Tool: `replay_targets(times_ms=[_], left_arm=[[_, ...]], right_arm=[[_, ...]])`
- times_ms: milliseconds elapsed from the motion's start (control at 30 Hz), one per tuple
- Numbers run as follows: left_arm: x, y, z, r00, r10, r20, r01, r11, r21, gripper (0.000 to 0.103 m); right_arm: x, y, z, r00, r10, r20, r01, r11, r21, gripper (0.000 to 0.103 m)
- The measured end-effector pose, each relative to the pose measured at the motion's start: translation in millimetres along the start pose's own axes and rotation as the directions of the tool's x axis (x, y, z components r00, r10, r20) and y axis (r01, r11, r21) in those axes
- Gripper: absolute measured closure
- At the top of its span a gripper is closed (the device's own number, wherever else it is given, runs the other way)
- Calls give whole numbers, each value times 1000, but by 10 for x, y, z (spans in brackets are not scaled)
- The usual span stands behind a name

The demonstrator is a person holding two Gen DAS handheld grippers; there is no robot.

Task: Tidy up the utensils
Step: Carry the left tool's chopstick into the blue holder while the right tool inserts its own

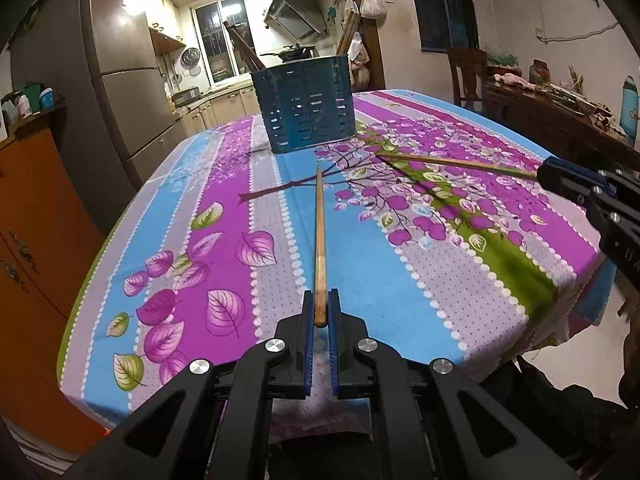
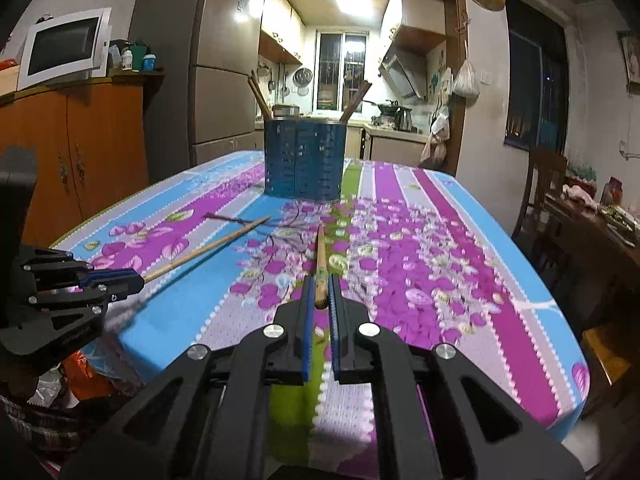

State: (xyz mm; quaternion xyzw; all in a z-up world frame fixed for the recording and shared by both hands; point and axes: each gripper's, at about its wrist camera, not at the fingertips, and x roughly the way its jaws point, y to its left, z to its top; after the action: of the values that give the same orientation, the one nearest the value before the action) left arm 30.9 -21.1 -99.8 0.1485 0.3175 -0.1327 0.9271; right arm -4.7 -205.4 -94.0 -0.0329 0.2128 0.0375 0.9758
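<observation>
A blue perforated utensil holder (image 1: 306, 104) stands at the far side of the table, with several chopsticks leaning inside; it also shows in the right wrist view (image 2: 304, 160). My left gripper (image 1: 320, 310) is shut on a wooden chopstick (image 1: 319, 236) that points toward the holder. My right gripper (image 2: 321, 294) is shut on a second wooden chopstick (image 2: 320, 260), also pointing at the holder. Each gripper shows in the other's view: the right one (image 1: 538, 174) with its chopstick (image 1: 452, 161), the left one (image 2: 142, 279) with its chopstick (image 2: 208, 248).
The table carries a floral cloth in blue, purple and green (image 1: 400, 248). An orange cabinet (image 2: 80, 148) with a microwave (image 2: 64, 48) stands left, a fridge (image 1: 128, 80) behind it. A wooden chair (image 2: 544, 192) and a cluttered side table (image 1: 560, 108) stand right.
</observation>
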Motion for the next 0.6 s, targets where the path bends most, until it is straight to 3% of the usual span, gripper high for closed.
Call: replay_targets(times_ms=[600], left_arm=[[-62, 166, 324, 996, 43, 73, -45, 999, 20, 95]], right_arm=[[-10, 35, 580, 989, 5, 146, 5, 998, -68, 98]])
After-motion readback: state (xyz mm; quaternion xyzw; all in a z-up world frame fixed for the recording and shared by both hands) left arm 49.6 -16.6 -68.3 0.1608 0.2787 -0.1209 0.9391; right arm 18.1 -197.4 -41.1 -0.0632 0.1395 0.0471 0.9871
